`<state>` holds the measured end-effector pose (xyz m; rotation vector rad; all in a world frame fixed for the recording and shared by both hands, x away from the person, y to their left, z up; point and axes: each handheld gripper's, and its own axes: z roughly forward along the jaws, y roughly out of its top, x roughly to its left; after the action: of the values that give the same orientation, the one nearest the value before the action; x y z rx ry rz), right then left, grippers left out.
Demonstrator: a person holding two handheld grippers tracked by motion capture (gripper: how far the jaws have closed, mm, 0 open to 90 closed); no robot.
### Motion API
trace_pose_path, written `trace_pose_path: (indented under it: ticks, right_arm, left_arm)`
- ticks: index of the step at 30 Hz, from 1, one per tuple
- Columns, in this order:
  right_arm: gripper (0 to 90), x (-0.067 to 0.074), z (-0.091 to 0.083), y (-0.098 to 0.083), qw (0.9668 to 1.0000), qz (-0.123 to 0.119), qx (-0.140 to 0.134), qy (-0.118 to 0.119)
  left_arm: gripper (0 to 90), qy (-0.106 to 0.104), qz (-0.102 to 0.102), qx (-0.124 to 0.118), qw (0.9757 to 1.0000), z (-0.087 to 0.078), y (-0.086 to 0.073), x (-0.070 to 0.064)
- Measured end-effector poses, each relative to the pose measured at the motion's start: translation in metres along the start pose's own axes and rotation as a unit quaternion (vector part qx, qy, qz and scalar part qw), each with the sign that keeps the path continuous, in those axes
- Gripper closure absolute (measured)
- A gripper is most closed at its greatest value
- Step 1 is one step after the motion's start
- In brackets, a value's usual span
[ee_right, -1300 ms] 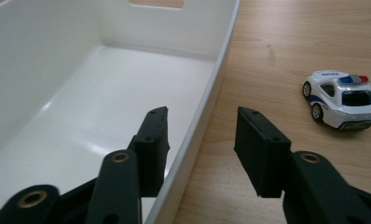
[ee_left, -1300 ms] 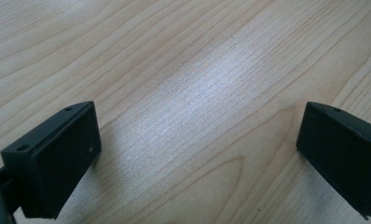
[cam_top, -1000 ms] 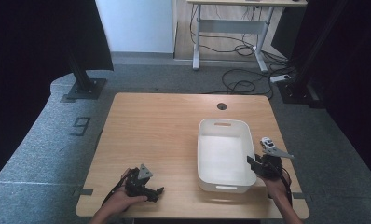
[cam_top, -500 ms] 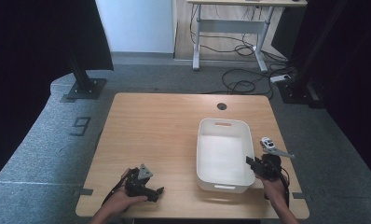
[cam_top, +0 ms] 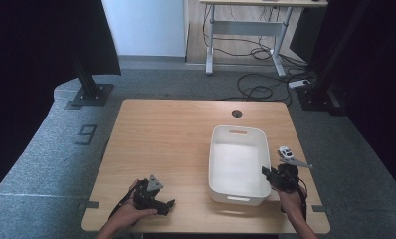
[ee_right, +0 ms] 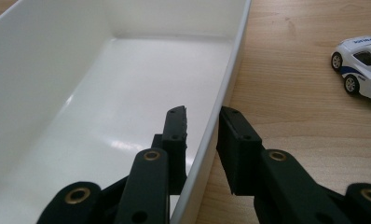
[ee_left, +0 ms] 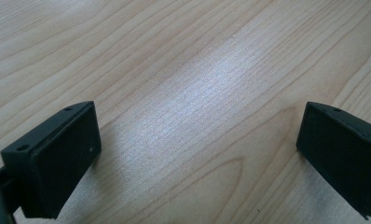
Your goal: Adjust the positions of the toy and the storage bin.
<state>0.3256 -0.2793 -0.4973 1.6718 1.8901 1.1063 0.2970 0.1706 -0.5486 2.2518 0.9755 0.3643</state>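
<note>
Right gripper view: the right gripper point(ee_right: 202, 122) clamps the white bin's point(ee_right: 232, 60) right wall on the table; a one-sided pull could tip it toward the toy car point(ee_right: 360, 65).

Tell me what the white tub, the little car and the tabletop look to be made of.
Tub: likely plastic, glossy; thin moulded wall, soft glare on its floor.
Car: painted white with blue trim, shiny; plastic or metal, I cannot tell which.
Tabletop: pale wood or wood-look laminate, smooth satin; printed-looking grain with a broad sheen.
</note>
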Motion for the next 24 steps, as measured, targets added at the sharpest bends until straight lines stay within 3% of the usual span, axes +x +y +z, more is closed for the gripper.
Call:
trace_pose_path:
  ticks: [24]
  right_arm:
    - [72.6, 0.0091, 0.0074, 0.0028, 0.9999, 0.004, -0.009, -0.009]
  left_arm:
    - [0.0, 0.0, 0.0, 0.0, 1.0, 0.0003, 0.0003, 0.0]
